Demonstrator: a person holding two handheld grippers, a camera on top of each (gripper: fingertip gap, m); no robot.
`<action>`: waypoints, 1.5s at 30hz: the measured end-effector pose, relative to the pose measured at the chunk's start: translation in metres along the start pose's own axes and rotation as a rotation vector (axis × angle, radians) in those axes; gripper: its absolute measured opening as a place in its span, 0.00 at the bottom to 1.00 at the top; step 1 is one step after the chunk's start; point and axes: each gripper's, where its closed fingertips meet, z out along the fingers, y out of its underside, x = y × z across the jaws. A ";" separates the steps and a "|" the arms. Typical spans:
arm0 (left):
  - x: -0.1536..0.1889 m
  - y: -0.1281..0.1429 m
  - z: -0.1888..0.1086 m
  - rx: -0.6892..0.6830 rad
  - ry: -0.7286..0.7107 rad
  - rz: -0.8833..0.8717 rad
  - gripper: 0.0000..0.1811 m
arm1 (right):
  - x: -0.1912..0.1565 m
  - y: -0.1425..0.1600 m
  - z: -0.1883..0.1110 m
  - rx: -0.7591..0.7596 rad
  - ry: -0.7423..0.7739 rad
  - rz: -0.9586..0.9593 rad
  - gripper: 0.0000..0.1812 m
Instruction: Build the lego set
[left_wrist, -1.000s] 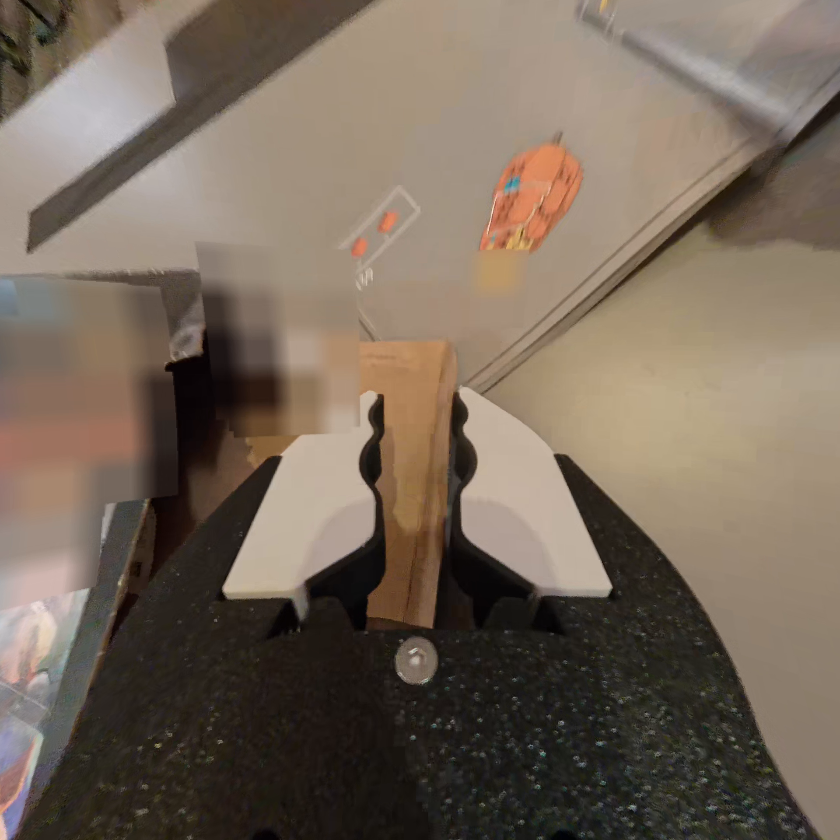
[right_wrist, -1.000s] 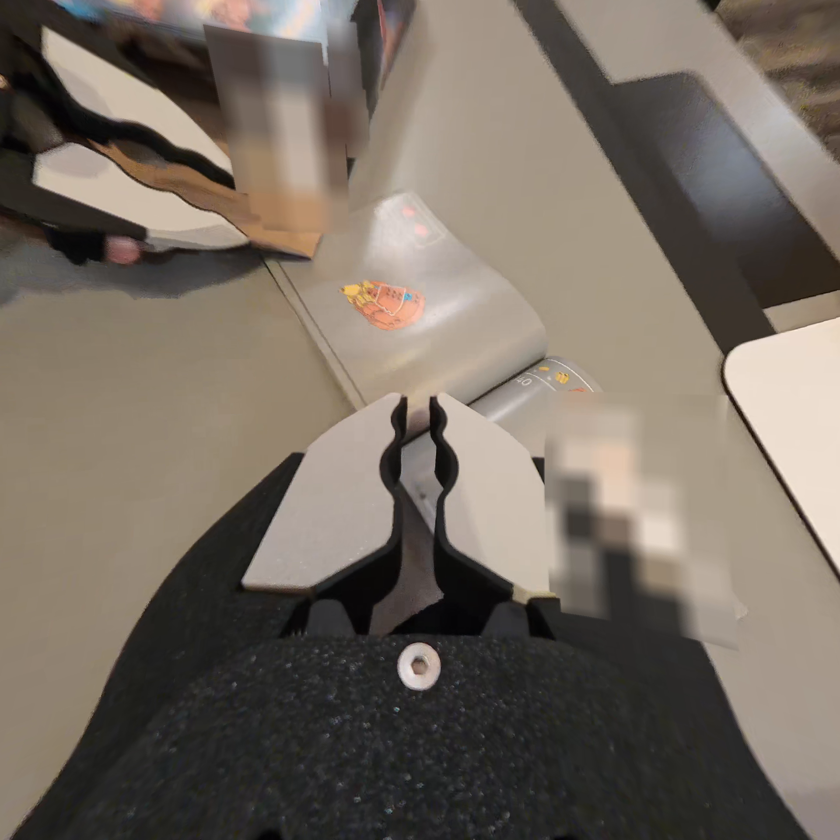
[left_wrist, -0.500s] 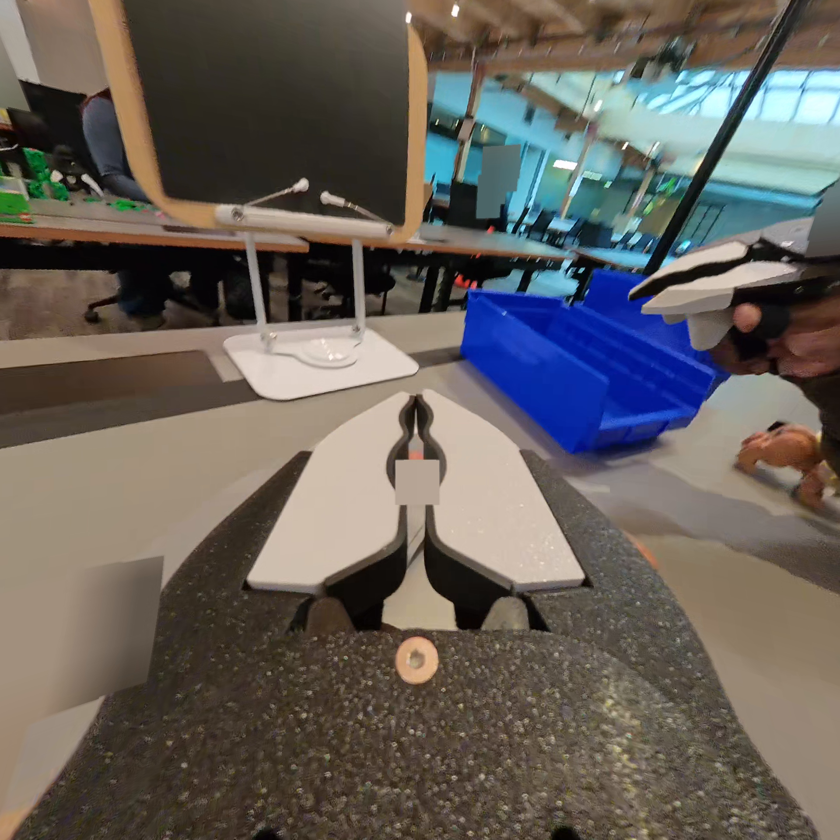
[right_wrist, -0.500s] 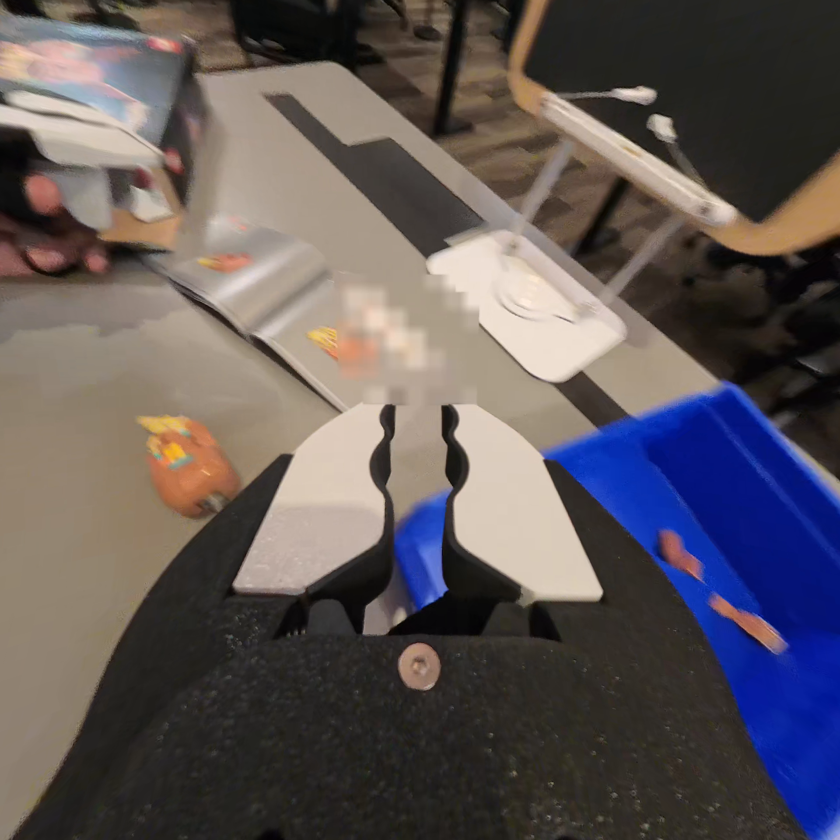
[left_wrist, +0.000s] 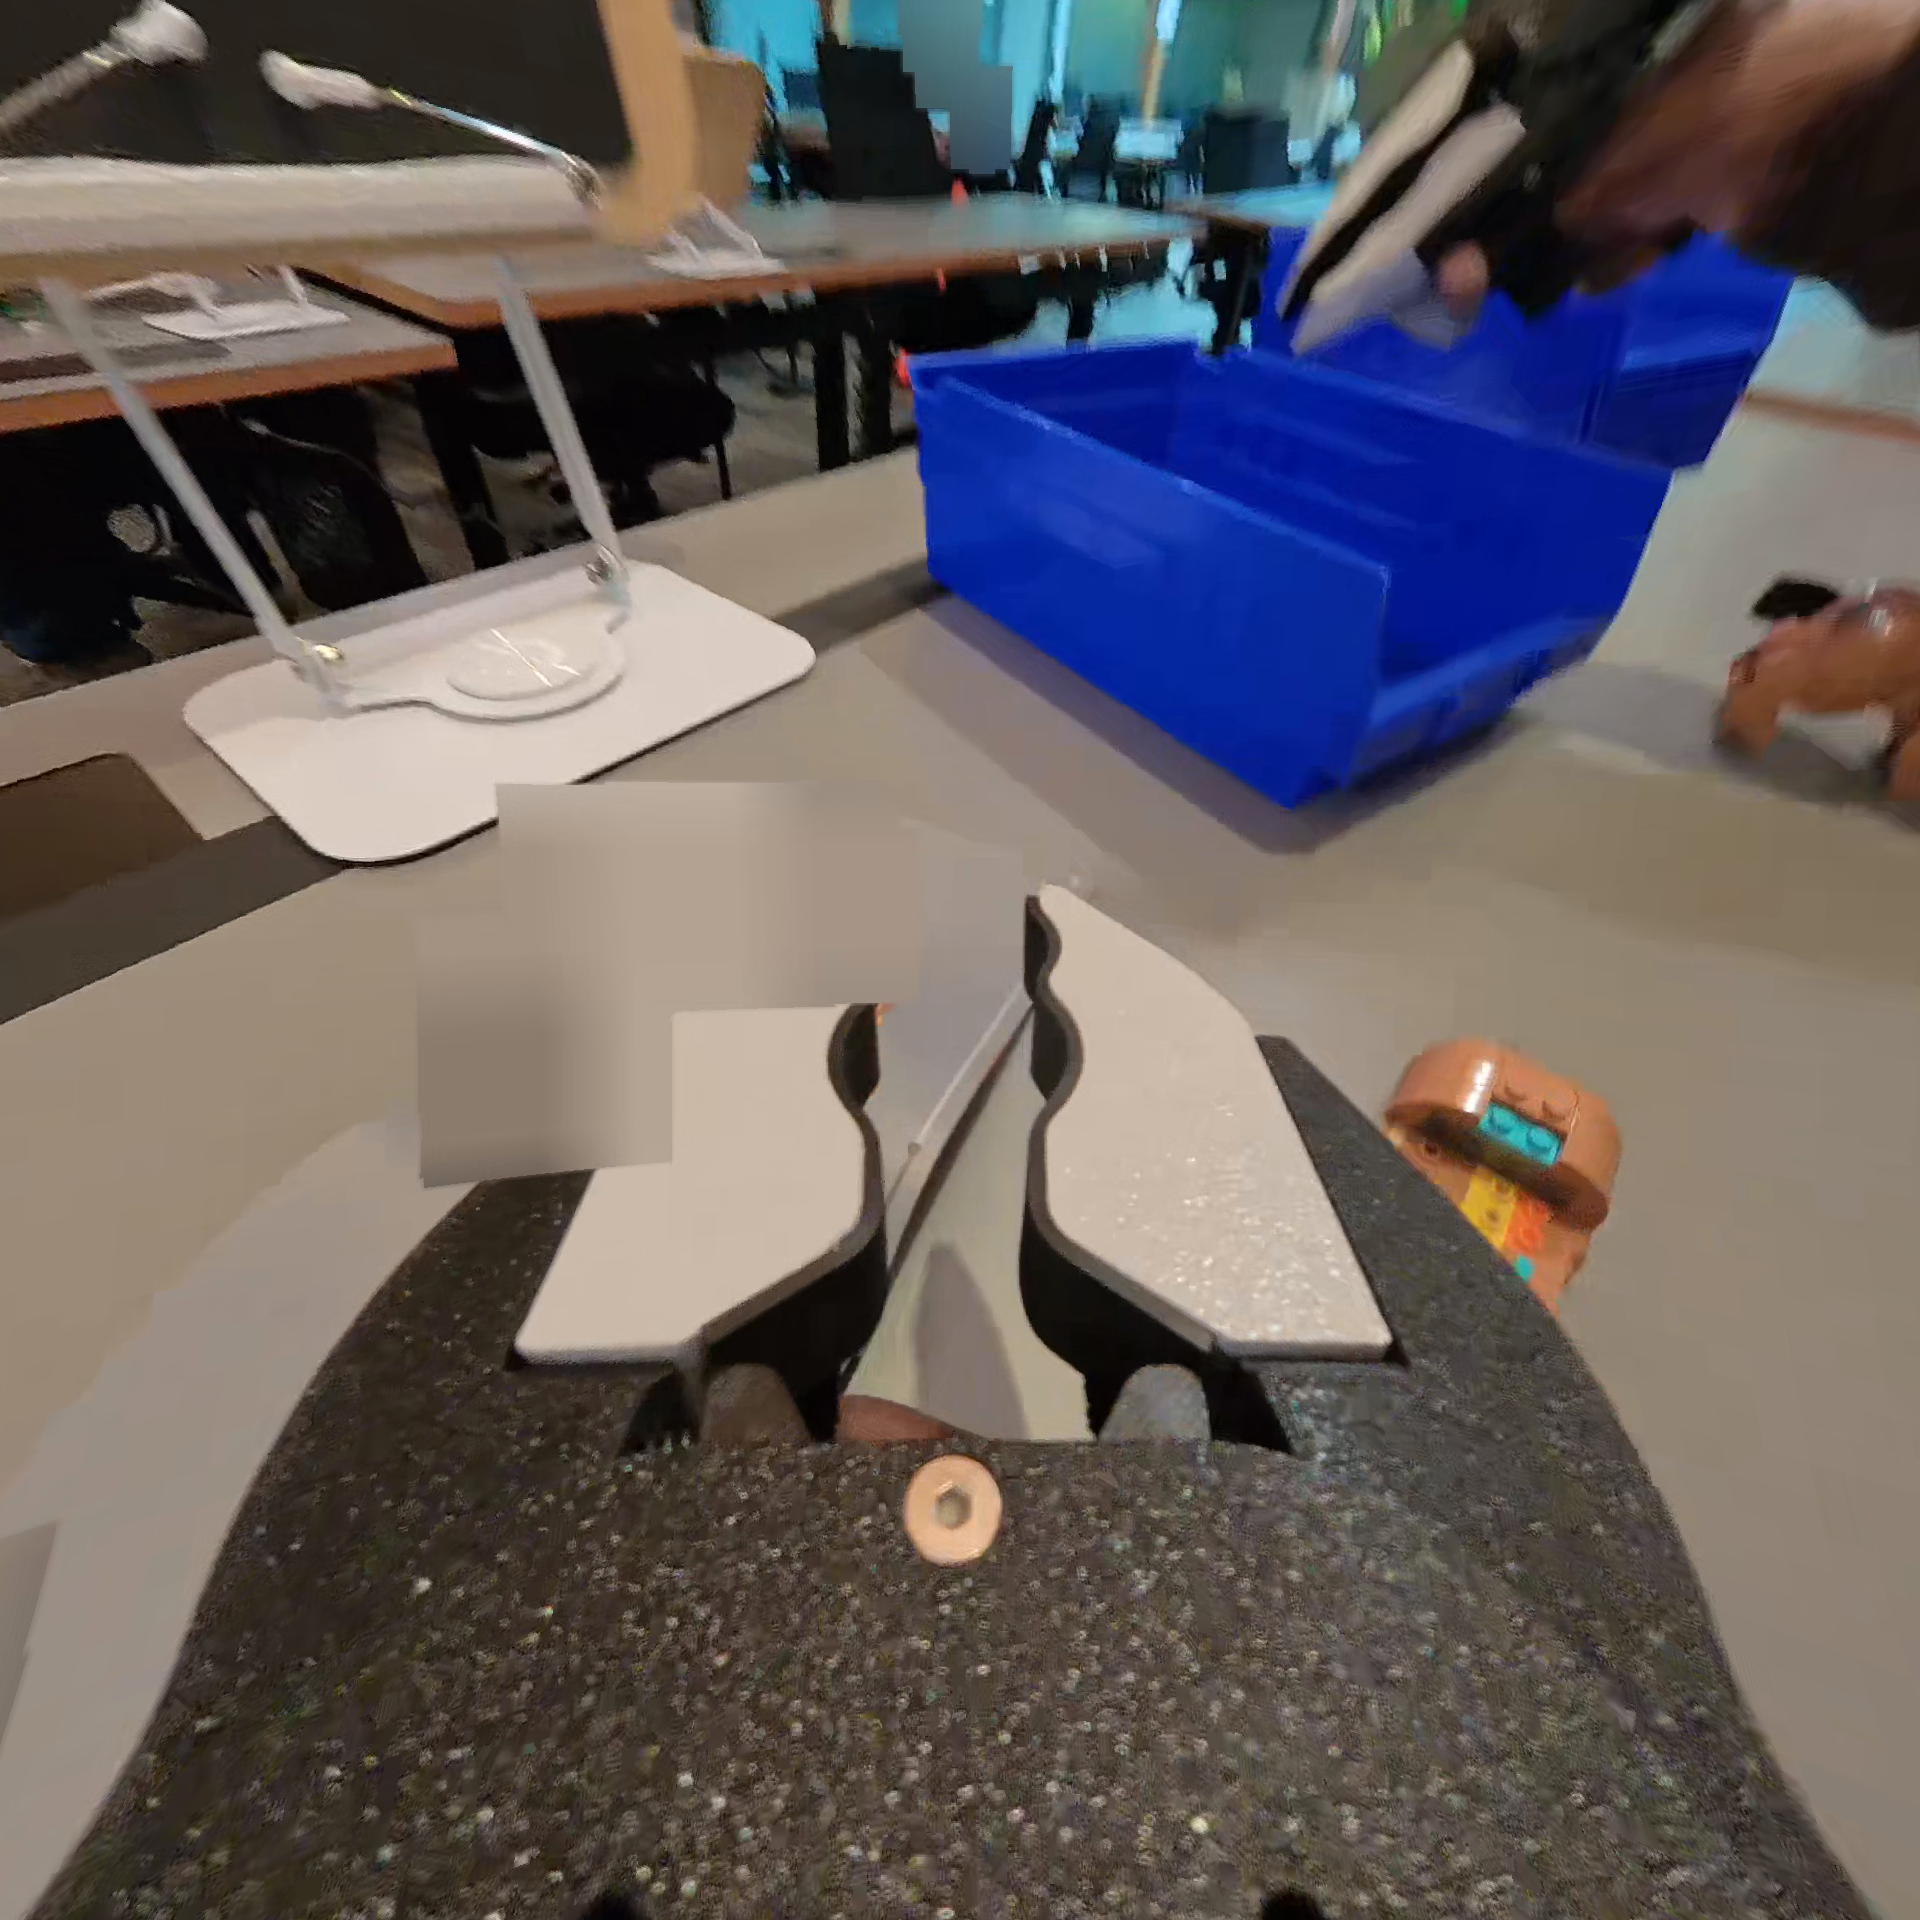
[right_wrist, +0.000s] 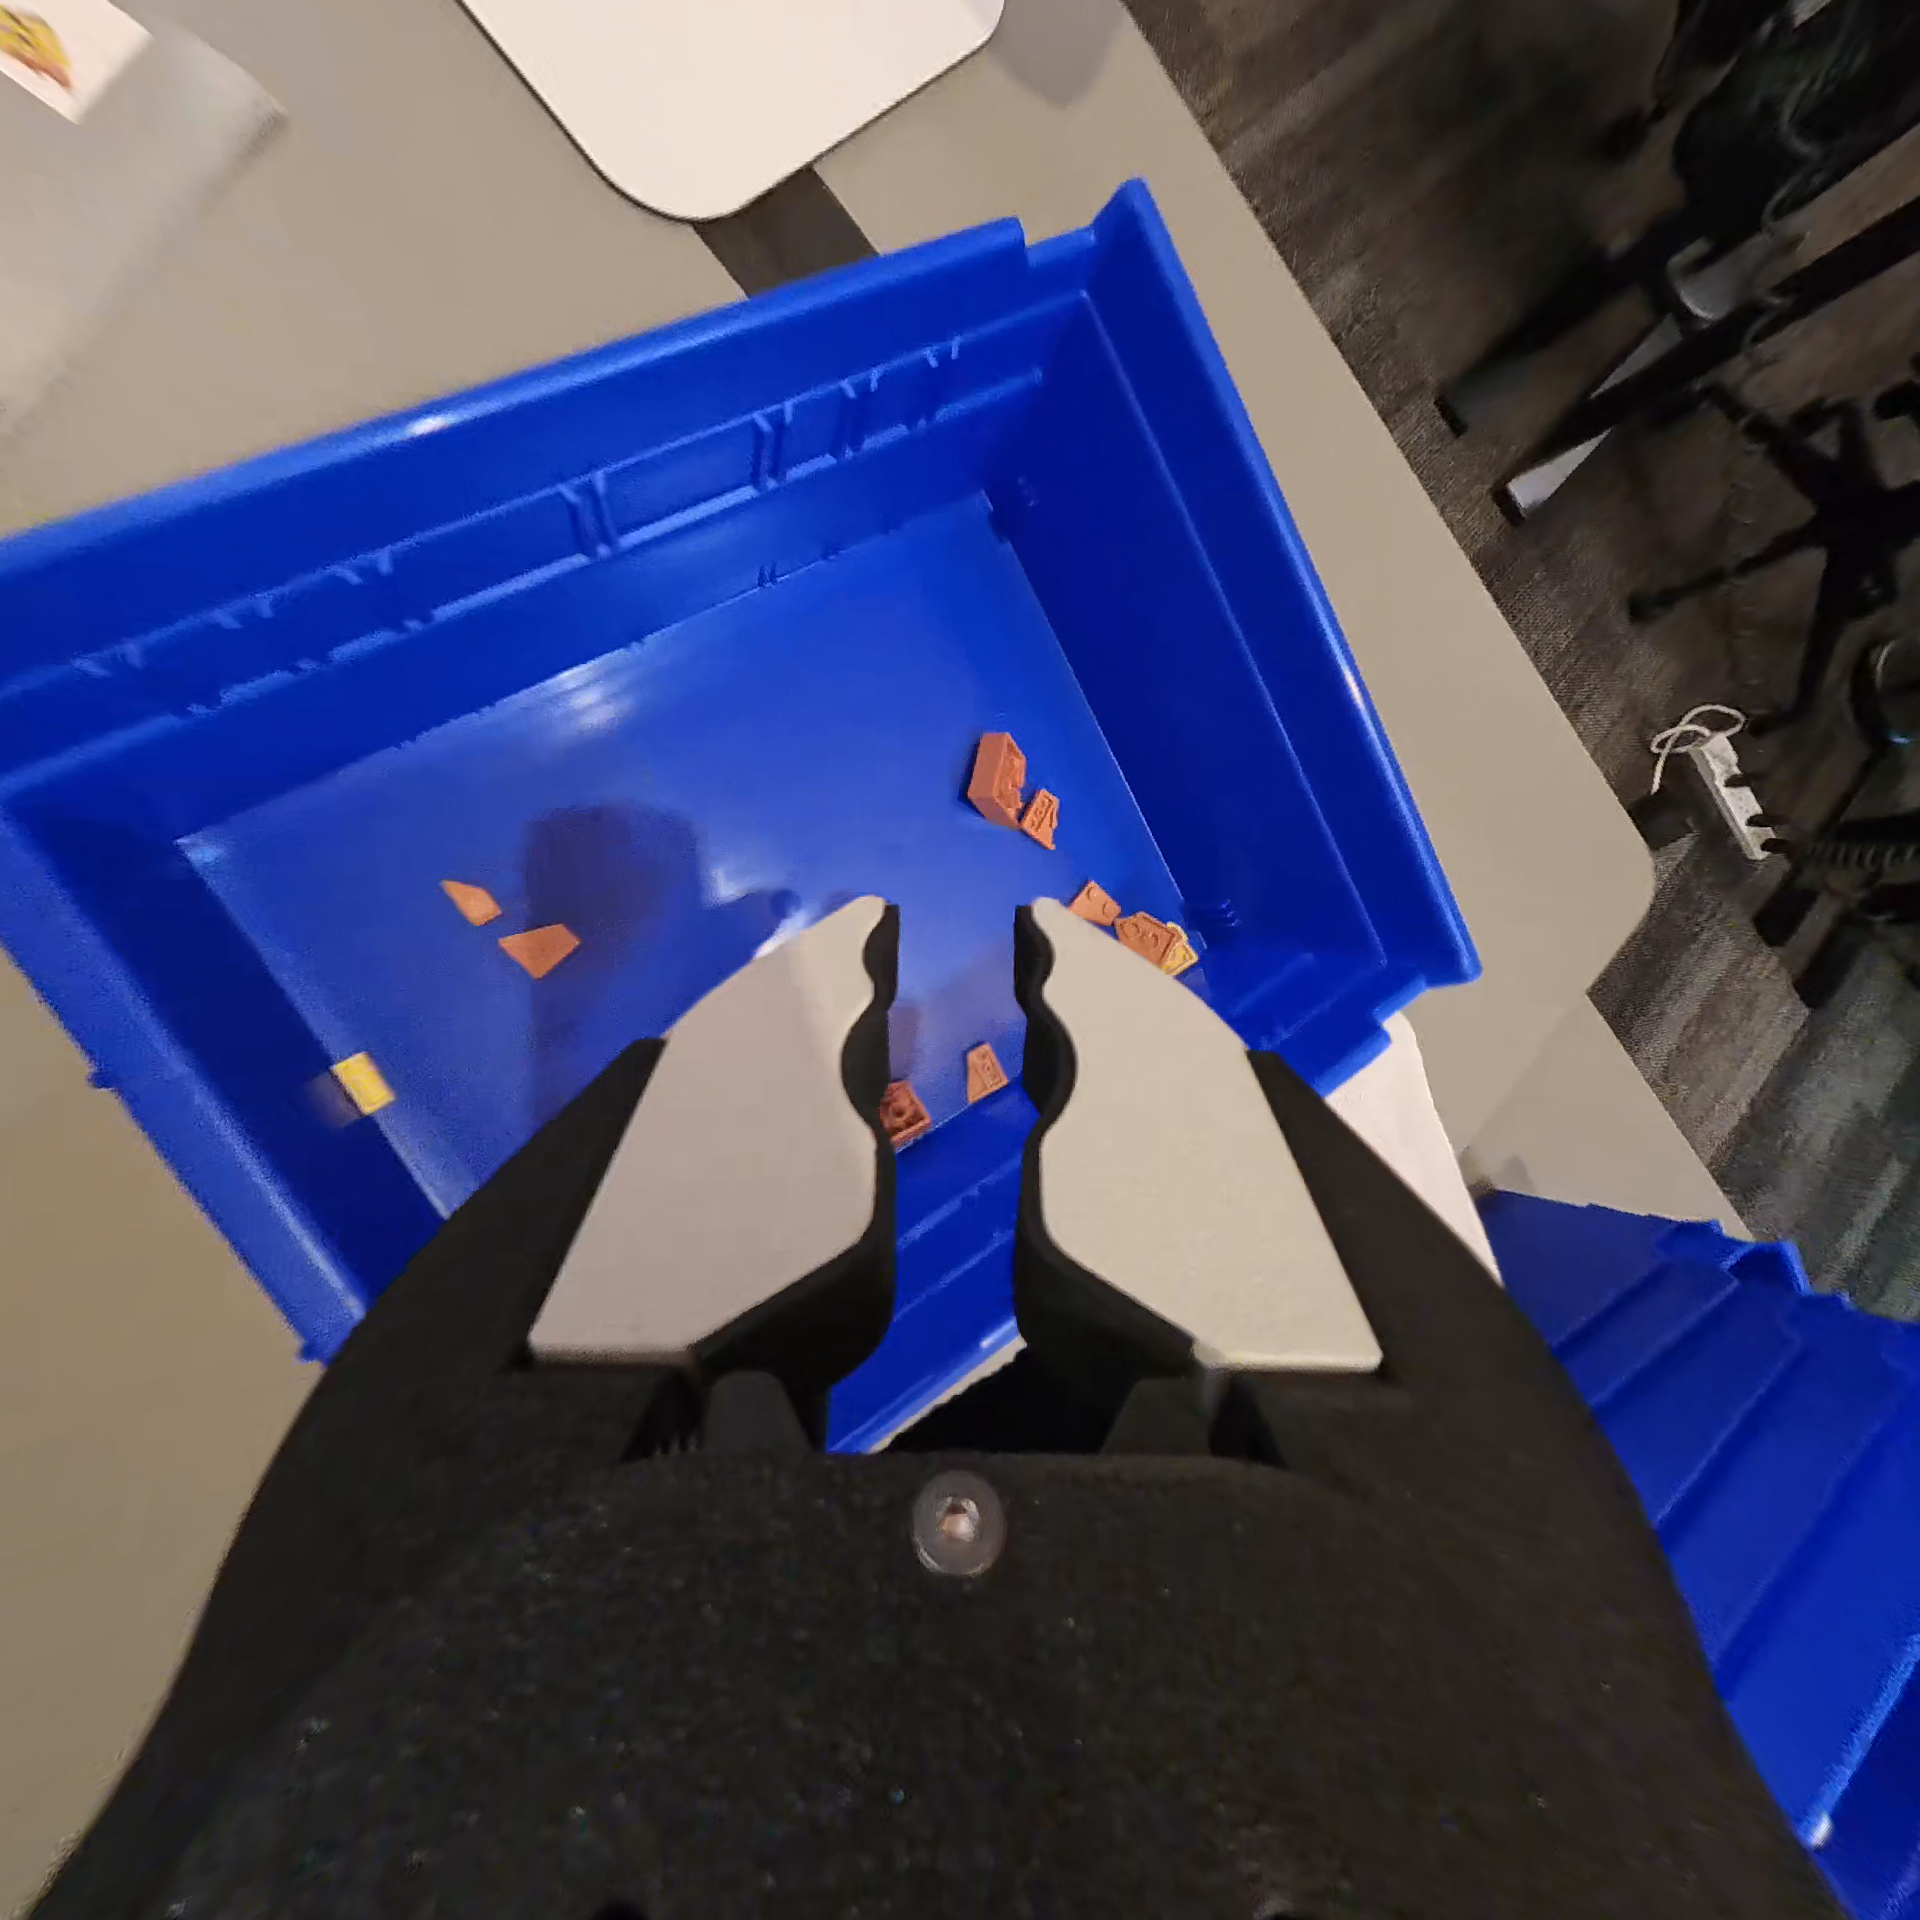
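Bricks (right_wrist: 540, 948) in bin (right_wrist: 1299, 665) — beneath parted right tongs (right_wrist: 954, 914).

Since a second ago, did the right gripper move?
Yes. The right gripper swung away from the instruction booklet and now hangs over the blue bin of orange bricks.

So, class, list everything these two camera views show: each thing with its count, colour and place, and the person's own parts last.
Bin: one seen whole, blue, on the table; part of a second blue one at right.
Loose bricks: about ten, mostly orange-brown, one yellow, on the bin floor.
Built lego pieces: two, brown; one beside the left claw, one farther right.
Stand base: one, white, on the table.
Booklet: one, white corner, top left.
Table: one, grey.
Left claw: open, low over the table.
Right claw: open, above the bin.
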 end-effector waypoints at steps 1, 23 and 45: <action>0.003 0.003 0.003 -0.024 0.010 0.026 0.14 | 0.001 0.000 0.007 -0.015 -0.002 -0.011 0.12; 0.033 0.025 0.003 -0.011 -0.002 0.282 0.14 | 0.006 0.028 0.120 -0.384 -0.061 -0.099 0.21; 0.020 0.020 -0.004 0.013 -0.028 0.204 0.12 | 0.009 0.032 0.133 -0.424 -0.069 -0.082 0.09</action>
